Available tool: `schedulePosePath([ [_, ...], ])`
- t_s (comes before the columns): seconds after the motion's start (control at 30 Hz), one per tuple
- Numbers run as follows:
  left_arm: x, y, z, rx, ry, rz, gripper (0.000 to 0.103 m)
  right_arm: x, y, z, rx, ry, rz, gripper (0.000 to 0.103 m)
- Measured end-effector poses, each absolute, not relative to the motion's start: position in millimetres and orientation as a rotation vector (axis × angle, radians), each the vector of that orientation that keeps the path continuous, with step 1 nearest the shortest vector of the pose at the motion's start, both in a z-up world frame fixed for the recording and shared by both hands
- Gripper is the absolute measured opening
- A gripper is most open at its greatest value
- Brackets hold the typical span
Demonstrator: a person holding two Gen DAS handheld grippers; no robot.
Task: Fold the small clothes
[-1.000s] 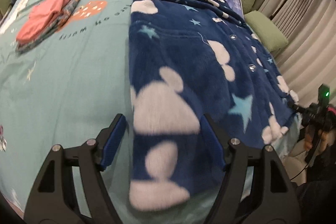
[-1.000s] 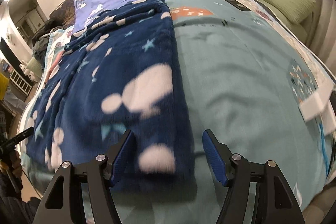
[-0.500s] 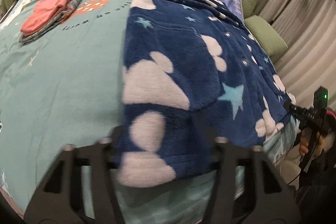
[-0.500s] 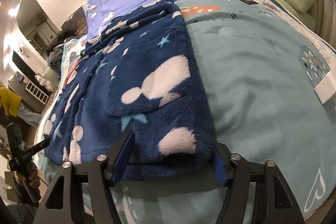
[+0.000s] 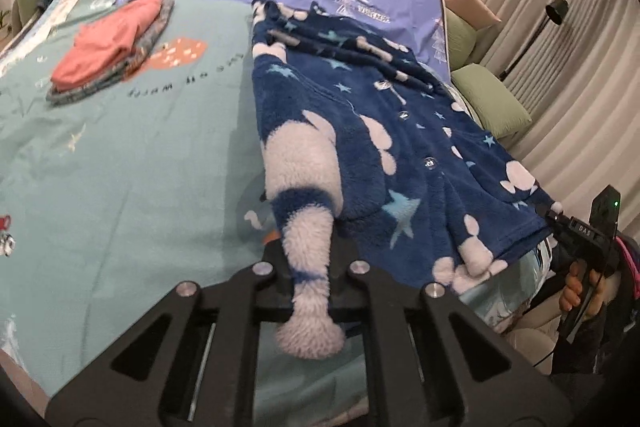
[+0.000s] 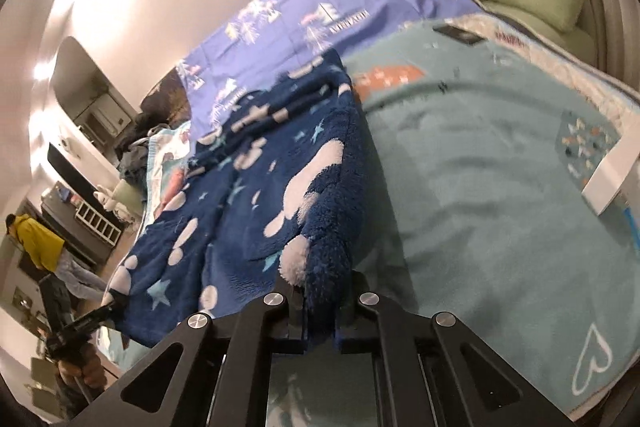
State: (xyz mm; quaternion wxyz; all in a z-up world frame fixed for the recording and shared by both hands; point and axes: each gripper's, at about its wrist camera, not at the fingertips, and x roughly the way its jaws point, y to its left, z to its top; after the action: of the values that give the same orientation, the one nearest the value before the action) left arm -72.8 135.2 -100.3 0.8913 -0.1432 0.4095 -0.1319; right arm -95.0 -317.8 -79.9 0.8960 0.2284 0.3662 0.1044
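Garment (image 5: 400,147) hem between both tools' jaws

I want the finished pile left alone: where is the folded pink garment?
In the left wrist view, upper left: the folded pink garment lies on the teal blanket, left of the blue fleece top.

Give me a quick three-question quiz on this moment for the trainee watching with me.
1. True or false: both grippers are shut on the blue fleece garment.
2. What lies folded on the bedspread to the garment's left in the left wrist view: (a) pink clothes, (b) a towel, (c) socks?
3. Which edge of the garment is pinched: near or far?

Key: 1 true: left gripper, right gripper. 2 (a), pink clothes. 3 near.
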Motion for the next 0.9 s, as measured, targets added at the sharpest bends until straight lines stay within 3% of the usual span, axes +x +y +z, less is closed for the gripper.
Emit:
schedulePosePath([
  [0.47, -131.2, 141.9, -66.3, -0.291, 0.89, -0.331, 0.01, -158.3, -319.8, -56.6, 0.392, 0.794, 0.206, 0.006],
  [0.9, -78.5, 129.6, -21.5, -0.303, 0.783, -0.411, 0.01, -122.8, -313.5, -16.1, 0.386, 0.663, 0.34, 0.007],
])
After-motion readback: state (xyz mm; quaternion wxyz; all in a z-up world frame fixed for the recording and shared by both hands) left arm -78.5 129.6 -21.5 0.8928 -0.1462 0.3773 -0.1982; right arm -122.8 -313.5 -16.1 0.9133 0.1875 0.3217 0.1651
